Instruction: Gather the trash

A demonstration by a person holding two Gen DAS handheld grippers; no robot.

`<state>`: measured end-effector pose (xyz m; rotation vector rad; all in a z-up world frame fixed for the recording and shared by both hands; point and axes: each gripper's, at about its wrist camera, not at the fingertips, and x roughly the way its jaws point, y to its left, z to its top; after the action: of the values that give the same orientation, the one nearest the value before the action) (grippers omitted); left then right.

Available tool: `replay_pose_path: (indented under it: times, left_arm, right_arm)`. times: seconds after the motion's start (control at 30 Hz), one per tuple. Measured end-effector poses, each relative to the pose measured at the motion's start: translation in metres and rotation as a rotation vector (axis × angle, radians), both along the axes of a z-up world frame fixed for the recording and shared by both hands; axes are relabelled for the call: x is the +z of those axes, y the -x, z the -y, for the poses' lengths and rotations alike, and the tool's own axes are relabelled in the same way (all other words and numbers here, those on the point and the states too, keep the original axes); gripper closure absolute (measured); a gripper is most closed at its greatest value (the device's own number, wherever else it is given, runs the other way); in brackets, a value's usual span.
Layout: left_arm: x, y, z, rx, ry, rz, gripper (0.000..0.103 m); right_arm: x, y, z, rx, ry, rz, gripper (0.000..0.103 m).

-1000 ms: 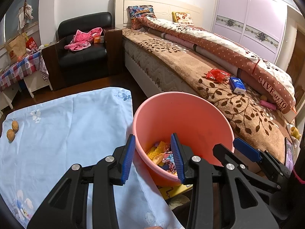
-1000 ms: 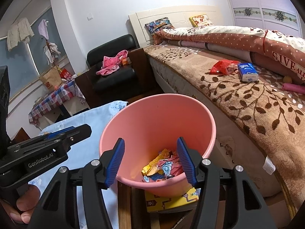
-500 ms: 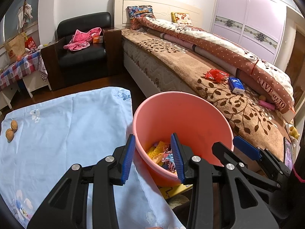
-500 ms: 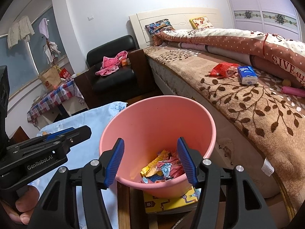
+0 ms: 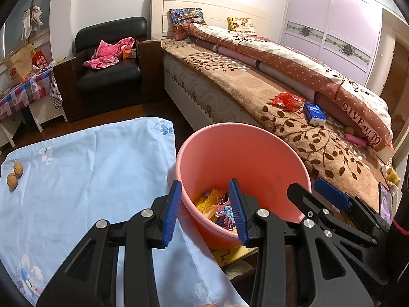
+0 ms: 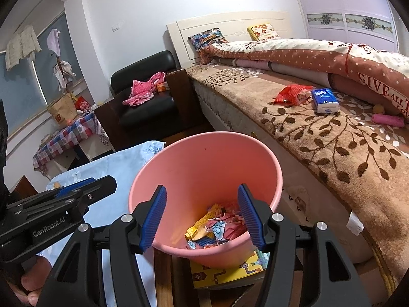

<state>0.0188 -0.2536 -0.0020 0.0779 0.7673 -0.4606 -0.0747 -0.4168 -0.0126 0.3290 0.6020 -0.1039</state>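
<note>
Both claws hang over the pink bin (image 6: 204, 168), left claw (image 5: 204, 209) and right claw (image 6: 202, 216) each gaping about halfway with nothing in them. Wrappers (image 6: 217, 227) sit at the bin's bottom. The bin stands between the blue cloth (image 5: 84, 179) and the bed (image 5: 255, 97).

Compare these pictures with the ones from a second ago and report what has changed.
Nothing has visibly changed. Both tools, left and right, still hang open and empty above the pink bucket, with the wrappers lying in its bottom. The red packet and the blue tissue pack remain on the bed, and the two walnuts on the blue cloth.
</note>
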Motion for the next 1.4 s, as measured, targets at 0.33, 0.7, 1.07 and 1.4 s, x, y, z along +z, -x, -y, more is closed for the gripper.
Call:
replay_pose_path:
  times: [0.33,0.7,1.07,1.4]
  left_arm:
    - [0.003,0.002,-0.008,0.000,0.010,0.011,0.064]
    - [0.008,0.003,-0.018,0.002,0.032,0.018,0.064]
    - [0.010,0.004,-0.022,0.003,0.042,0.019,0.064]
    - [0.010,0.004,-0.024,0.004,0.043,0.018,0.064]
  right_arm:
    - [0.000,-0.002,-0.001,-0.003,-0.017,-0.013,0.045]
    - [0.005,-0.004,-0.011,0.006,0.008,-0.012,0.045]
    - [0.009,-0.004,-0.020,0.015,0.024,-0.015,0.045]
    - [0.009,-0.004,-0.022,0.018,0.028,-0.017,0.045]
